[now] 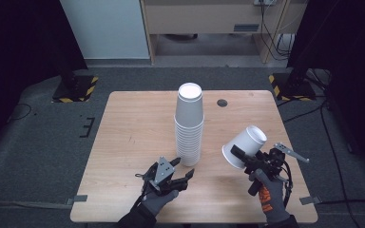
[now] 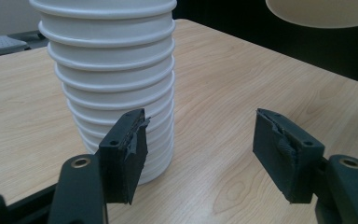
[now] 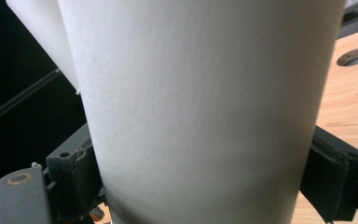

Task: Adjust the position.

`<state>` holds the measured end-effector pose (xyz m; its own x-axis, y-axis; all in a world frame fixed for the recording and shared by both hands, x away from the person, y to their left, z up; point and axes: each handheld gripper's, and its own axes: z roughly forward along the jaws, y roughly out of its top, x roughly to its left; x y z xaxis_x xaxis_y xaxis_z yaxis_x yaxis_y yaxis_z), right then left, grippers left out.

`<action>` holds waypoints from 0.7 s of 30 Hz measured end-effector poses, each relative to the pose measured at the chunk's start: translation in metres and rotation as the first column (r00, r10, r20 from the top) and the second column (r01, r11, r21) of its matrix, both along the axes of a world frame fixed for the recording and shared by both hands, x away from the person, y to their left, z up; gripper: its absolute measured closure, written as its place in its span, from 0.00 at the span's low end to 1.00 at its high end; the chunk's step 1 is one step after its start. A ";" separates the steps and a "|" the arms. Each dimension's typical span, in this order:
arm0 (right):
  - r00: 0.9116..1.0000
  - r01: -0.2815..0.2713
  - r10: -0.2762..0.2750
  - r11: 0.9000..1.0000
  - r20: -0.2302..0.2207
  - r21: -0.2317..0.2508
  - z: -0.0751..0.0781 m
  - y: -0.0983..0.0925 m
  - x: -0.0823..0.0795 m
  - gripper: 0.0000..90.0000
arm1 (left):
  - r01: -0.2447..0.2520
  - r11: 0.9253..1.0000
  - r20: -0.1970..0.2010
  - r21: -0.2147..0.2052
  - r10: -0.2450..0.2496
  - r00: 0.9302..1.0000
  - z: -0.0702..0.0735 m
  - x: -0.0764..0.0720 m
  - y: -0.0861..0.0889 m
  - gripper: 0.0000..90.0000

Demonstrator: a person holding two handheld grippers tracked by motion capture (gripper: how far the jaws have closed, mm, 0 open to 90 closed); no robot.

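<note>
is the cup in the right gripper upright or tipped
Tipped. In the high view the cup leans on a slant in the right gripper, above the table, unlike the upright stack.

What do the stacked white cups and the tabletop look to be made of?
Stack of white cups: probably paper, matte, with rolled rims; foam is possible. The single white cup in the right gripper looks alike. Light wooden tabletop: wood or wood-look laminate, smooth, visible grain.

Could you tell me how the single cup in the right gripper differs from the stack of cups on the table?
The single cup is held off the table, tilted on its side, clamped in the right gripper; the stack of cups stands upright, bottoms up, on the table, ungripped, just beyond the open left gripper. The single cup shows a smooth wall; the stack shows many ridged rims. Both are plain white.
</note>
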<state>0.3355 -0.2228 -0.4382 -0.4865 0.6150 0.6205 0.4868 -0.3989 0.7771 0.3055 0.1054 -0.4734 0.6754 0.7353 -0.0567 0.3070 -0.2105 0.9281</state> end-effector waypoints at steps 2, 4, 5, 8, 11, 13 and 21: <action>1.000 0.002 -0.002 1.000 -0.007 0.004 0.000 0.000 0.000 0.15 | 0.000 1.000 0.001 -0.003 0.000 1.000 0.000 0.000 -0.001 0.38; 1.000 0.010 -0.010 1.000 -0.005 0.009 -0.002 0.000 0.001 0.15 | 0.002 1.000 0.005 -0.009 -0.002 1.000 0.000 0.000 -0.003 0.38; 1.000 0.010 -0.010 1.000 -0.005 0.009 -0.002 0.000 0.001 0.15 | 0.004 1.000 0.009 -0.011 -0.004 1.000 0.000 0.000 -0.005 0.38; 1.000 0.017 -0.017 1.000 -0.007 0.023 -0.002 -0.001 0.000 0.15 | 0.011 1.000 0.016 -0.011 -0.011 1.000 0.000 0.001 -0.009 0.38; 1.000 0.022 -0.021 0.999 -0.013 0.044 -0.002 -0.002 0.000 0.15 | 0.014 1.000 0.024 -0.016 -0.014 1.000 0.000 0.002 -0.012 0.38; 1.000 0.023 -0.022 0.998 -0.015 0.060 -0.003 -0.003 0.000 0.15 | 0.013 1.000 0.029 -0.016 -0.012 1.000 0.001 0.002 -0.015 0.38; 0.999 0.037 -0.035 0.997 -0.028 0.075 -0.003 -0.003 -0.001 0.15 | 0.026 1.000 0.063 -0.004 -0.026 0.998 0.004 0.004 -0.026 0.39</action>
<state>0.3346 -0.2261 -0.4415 -0.4476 0.5832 0.6779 0.4907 -0.4735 0.7314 0.3094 0.0796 -0.4690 0.6966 0.7173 -0.0172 0.2426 -0.2130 0.9465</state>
